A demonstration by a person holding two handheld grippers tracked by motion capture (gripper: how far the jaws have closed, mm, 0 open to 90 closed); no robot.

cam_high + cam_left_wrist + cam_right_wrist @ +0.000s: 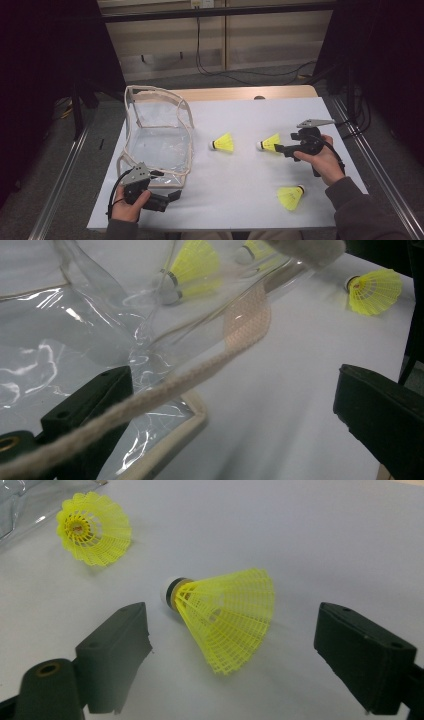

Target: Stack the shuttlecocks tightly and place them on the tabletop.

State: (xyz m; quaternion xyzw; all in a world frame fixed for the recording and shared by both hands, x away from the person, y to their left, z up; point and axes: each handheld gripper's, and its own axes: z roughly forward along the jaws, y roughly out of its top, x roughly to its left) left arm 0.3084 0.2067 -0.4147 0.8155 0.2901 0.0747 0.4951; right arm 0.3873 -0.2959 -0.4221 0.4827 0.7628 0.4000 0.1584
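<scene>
Yellow shuttlecock lying between the spread jaws of the right hand-held gripper

The yellow plastic shuttlecock point(220, 622) lies on its side on the white desk point(240, 185), white cork tip toward the clear bag, its skirt between the two jaws of the right hand-held gripper point(276, 148); the jaws stand spread, a gap showing on either side, and neither touches it. No brand, label or writing can be read on it. A second shuttlecock point(222, 143) lies farther left, near the clear plastic bag point(157, 135), and a third shuttlecock point(291, 196) lies near the desk's front edge, below the right hand. The left hand-held gripper point(176, 194) is at the bag's near corner, jaws spread, with the bag's cream woven cord point(150, 397) running across one jaw.
</scene>
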